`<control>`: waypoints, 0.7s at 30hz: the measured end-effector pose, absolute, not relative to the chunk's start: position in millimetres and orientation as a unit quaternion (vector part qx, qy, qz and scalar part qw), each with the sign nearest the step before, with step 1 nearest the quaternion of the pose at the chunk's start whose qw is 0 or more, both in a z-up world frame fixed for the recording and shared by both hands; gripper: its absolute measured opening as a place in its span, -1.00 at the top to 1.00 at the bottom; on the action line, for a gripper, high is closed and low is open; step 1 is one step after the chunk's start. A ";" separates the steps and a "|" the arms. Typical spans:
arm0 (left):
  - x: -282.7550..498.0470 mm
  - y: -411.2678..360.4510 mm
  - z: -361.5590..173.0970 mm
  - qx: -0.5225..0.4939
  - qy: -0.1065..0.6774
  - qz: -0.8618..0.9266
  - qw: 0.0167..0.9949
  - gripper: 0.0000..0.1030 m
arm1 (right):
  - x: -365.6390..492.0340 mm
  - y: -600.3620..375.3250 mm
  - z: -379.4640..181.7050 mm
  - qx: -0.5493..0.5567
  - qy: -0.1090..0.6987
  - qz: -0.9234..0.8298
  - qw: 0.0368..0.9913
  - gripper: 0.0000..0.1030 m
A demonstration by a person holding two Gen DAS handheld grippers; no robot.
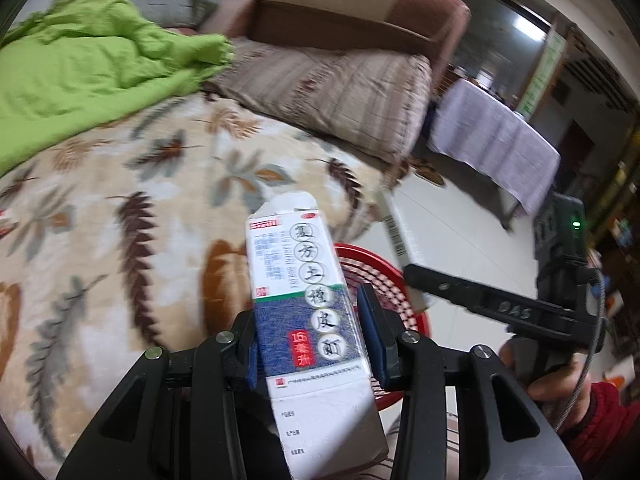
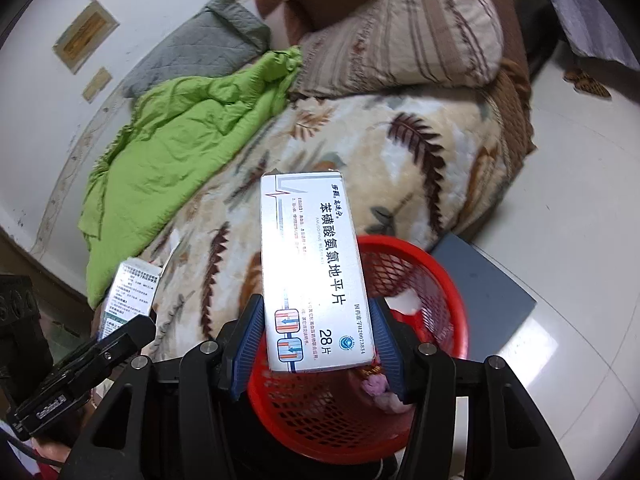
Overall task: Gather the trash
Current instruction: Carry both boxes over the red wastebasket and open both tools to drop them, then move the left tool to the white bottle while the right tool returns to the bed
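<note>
The blue-and-white box (image 1: 308, 312) reads 复方土槿皮酊 down its face, with 15毫升 on a red patch; its smaller print is blurred. The white box (image 2: 316, 276) reads 苯磺酸氨氯地平片, "28片" and "H20073834" along one edge. The right gripper's (image 1: 416, 276) arm is embossed "DAS".

Count of things in view

Two medicine boxes: a blue-banded box (image 1: 308, 320) and a white tablet box (image 2: 316, 280). One red mesh basket (image 2: 420, 280). One green cloth (image 2: 180, 152), one leaf-print blanket (image 1: 120, 208), one striped pillow (image 2: 408, 28), one grey quilted pad (image 2: 200, 40).
</note>
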State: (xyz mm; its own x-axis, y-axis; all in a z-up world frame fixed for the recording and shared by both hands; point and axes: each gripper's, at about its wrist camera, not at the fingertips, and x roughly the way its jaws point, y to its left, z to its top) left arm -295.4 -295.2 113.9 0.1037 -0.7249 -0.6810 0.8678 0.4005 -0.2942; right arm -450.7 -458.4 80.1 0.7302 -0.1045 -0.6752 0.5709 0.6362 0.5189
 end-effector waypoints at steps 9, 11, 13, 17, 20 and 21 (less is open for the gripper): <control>-297.9 -289.9 113.5 0.096 0.389 -0.538 0.742 -0.39 | -448.6 -460.4 75.7 0.383 0.311 -0.202 0.846 -0.14; -289.0 -276.9 114.4 0.088 0.391 -0.525 0.751 -0.39 | -438.4 -454.8 79.6 0.375 0.311 -0.190 0.852 -0.14; -278.1 -263.7 114.4 0.082 0.393 -0.509 0.761 -0.39 | -423.1 -444.3 84.6 0.364 0.314 -0.172 0.860 -0.14; -256.1 -230.8 114.3 0.069 0.392 -0.474 0.785 -0.39 | -387.5 -416.2 92.2 0.333 0.328 -0.130 0.874 -0.14; -237.5 -201.6 113.9 0.057 0.394 -0.446 0.802 -0.39 | -356.9 -391.6 96.4 0.310 0.338 -0.094 0.884 -0.14; -231.3 -191.9 113.1 0.053 0.395 -0.438 0.806 -0.39 | -345.9 -383.7 97.3 0.303 0.342 -0.082 0.886 -0.14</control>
State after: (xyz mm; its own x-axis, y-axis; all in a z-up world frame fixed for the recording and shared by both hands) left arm -231.3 -191.9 113.1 0.3052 -0.6636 -0.6830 0.7474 0.6113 -0.2600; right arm -345.9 -383.7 97.3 0.7530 0.0622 -0.6551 0.3525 0.8026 0.4813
